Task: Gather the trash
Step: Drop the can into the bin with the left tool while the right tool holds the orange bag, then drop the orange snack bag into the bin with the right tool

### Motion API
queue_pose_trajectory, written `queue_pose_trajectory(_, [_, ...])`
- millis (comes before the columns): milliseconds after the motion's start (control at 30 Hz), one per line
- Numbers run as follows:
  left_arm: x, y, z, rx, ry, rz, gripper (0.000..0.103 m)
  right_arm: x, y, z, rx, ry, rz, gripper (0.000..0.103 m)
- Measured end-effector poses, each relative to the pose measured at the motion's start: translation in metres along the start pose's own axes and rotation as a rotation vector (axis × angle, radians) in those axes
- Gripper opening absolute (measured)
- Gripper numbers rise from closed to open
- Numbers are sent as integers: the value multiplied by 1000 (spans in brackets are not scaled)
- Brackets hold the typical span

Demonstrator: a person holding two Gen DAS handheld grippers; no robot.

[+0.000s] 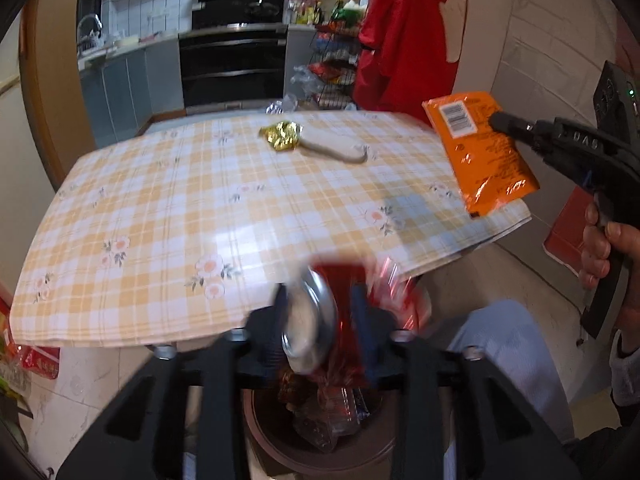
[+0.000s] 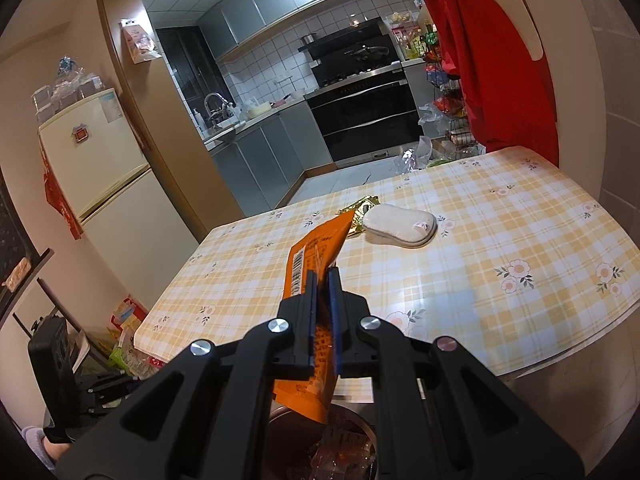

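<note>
My left gripper [image 1: 320, 296] hangs over a brown trash bin [image 1: 260, 436] that holds several wrappers. A blurred red and silver wrapper [image 1: 312, 320] is between its parted fingers, and the pads do not seem to press on it. My right gripper [image 1: 496, 120] [image 2: 322, 276] is shut on an orange packet [image 1: 480, 148] [image 2: 316, 256], held above the table's near right corner, with the bin's rim [image 2: 280, 414] below. A crumpled gold wrapper [image 1: 282, 136] [image 2: 362, 208] lies on the checked table [image 1: 160, 220] [image 2: 500, 232].
A white oval pad [image 1: 336, 148] [image 2: 400, 226] lies beside the gold wrapper. A red cloth [image 1: 404, 40] hangs at the table's far right. A person's hand [image 1: 604, 252] and trouser leg [image 1: 508, 340] are to the right. A fridge [image 2: 92, 152] stands left, with floor clutter below.
</note>
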State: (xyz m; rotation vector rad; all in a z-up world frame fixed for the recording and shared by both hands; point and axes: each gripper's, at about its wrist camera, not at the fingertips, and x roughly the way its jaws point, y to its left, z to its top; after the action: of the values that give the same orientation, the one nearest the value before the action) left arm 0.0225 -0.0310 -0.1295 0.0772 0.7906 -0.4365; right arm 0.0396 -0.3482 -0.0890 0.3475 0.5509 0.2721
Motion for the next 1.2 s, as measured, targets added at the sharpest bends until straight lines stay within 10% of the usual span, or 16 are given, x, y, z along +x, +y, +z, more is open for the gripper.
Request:
queue_pose_trajectory(500, [-56, 30, 17, -72, -163, 207, 93, -5, 27, -17, -93, 54, 12, 9])
queue_pose_trajectory(1200, [-95, 76, 2, -222, -233, 299, 97, -1, 75, -49, -210, 205, 59, 10])
